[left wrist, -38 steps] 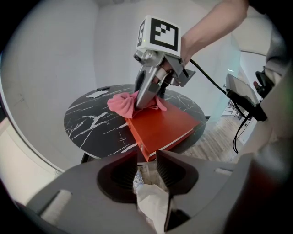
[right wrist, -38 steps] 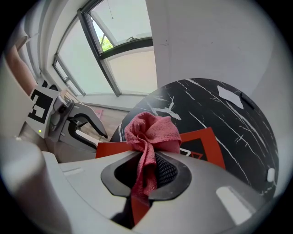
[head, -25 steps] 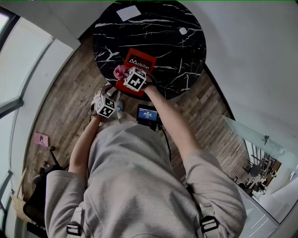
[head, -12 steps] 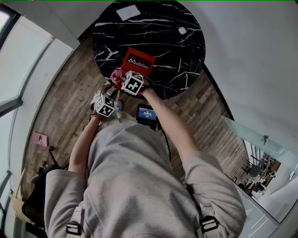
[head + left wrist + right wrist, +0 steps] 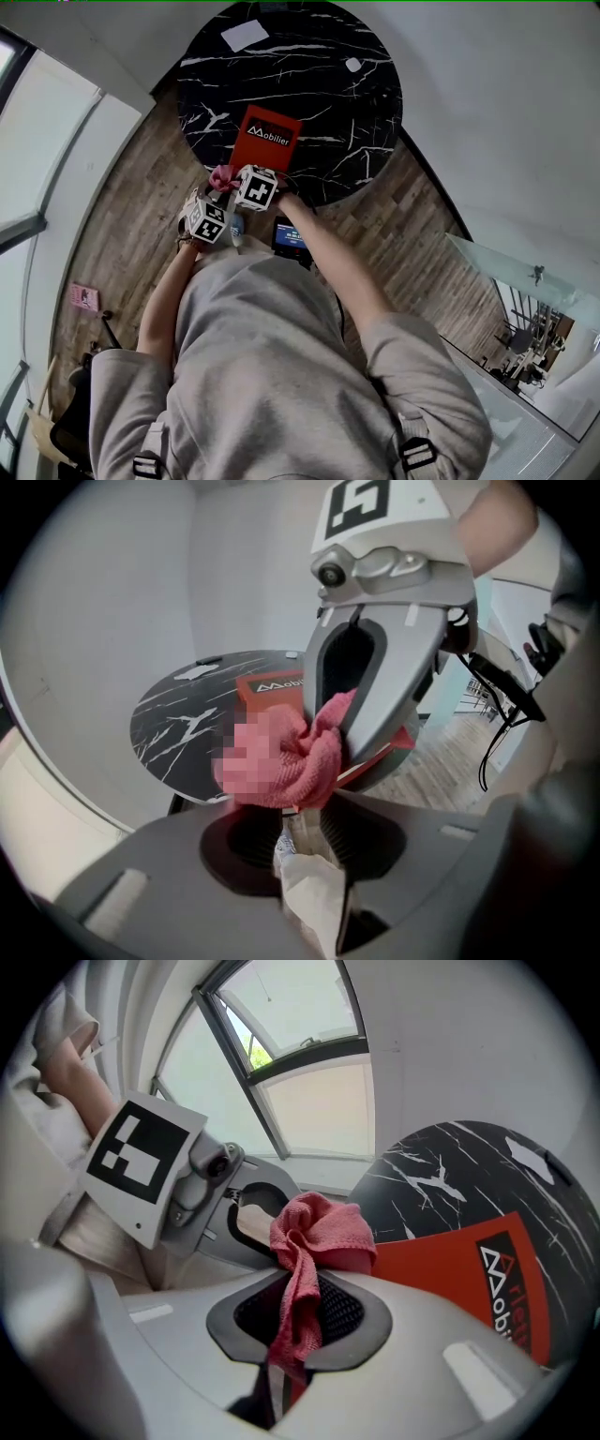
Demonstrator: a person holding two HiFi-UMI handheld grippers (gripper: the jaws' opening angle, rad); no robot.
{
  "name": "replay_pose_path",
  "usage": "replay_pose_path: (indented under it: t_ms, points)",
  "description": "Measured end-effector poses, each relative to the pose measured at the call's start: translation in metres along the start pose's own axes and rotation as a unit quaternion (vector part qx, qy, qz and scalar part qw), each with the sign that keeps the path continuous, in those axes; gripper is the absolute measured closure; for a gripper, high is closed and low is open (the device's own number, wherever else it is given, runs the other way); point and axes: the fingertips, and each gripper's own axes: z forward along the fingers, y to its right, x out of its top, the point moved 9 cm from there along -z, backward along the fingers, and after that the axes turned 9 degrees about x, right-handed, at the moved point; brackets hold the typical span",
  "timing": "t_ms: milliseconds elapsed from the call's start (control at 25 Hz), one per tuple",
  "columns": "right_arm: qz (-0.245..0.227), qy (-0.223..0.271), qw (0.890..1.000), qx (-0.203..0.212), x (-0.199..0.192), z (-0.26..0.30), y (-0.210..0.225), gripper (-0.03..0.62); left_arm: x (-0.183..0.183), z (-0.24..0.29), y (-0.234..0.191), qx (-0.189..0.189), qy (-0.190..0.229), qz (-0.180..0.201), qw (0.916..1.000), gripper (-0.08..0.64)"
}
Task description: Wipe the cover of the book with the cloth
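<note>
Right gripper [image 5: 246, 180]: I am pinching the pink cloth [image 5: 314, 1232] with the jaws drawn in tight on it; a bunch is bulging out in front and a tail is hanging down between the jaws.
Left gripper [image 5: 217, 208]: I am keeping its jaws together on what looks like a pale crumpled scrap [image 5: 309, 892]; I cannot tell what it is.
Book [image 5: 265, 141]: the red book is lying flat on the round black marble table [image 5: 356, 141], in the upper middle of the head view.
Cloth against book: the cloth is hanging at the book's lower left corner, by the table's near edge; touching or just clear, I cannot tell.
Direction: the cover is lying up and right of the cloth in the head view, and at lower right in the right gripper view.
Long axis: it is running from that near corner up the frame, leaning slightly right.
Nearer hand: the right one is closer to the cover; the left is sitting lower left, off the table.
</note>
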Motion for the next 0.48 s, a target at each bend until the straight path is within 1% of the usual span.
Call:
replay_pose_path:
  t_ms: [40, 120, 200, 240, 280, 320, 360, 440, 480]
  points:
    - [-0.001, 0.013, 1.000, -0.002, -0.001, -0.003, -0.004, 0.526, -0.001, -0.002, -0.001, 0.002, 0.001, 0.003, 1.0000, 0.437]
    - [-0.002, 0.052, 0.998, -0.026, -0.006, -0.016, -0.009, 0.526, 0.001, -0.008, -0.004, 0.005, 0.012, 0.010, 0.9999, 0.420]
    - [0.006, 0.108, 0.993, -0.058, -0.015, -0.037, -0.016, 0.526, 0.000, -0.022, -0.002, 0.005, 0.028, 0.013, 0.9995, 0.419]
    - [0.013, 0.139, 0.987, -0.076, -0.022, -0.050, -0.020, 0.526, 0.001, -0.031, 0.001, 0.007, 0.038, 0.012, 0.9992, 0.419]
    - [0.022, 0.173, 0.980, -0.098, -0.029, -0.066, -0.025, 0.526, 0.003, -0.042, 0.003, 0.010, 0.051, 0.011, 0.9986, 0.419]
    - [0.029, 0.207, 0.970, -0.123, -0.035, -0.083, -0.030, 0.526, 0.007, -0.054, 0.005, 0.014, 0.067, 0.010, 0.9976, 0.419]
    - [0.034, 0.242, 0.958, -0.149, -0.041, -0.101, -0.037, 0.526, 0.012, -0.067, 0.006, 0.018, 0.086, 0.010, 0.9961, 0.419]
    - [0.045, 0.308, 0.929, -0.201, -0.051, -0.139, -0.057, 0.526, 0.027, -0.096, 0.008, 0.029, 0.123, 0.011, 0.9920, 0.420]
    - [0.052, 0.339, 0.912, -0.225, -0.057, -0.158, -0.071, 0.526, 0.038, -0.113, 0.009, 0.035, 0.142, 0.012, 0.9892, 0.426]
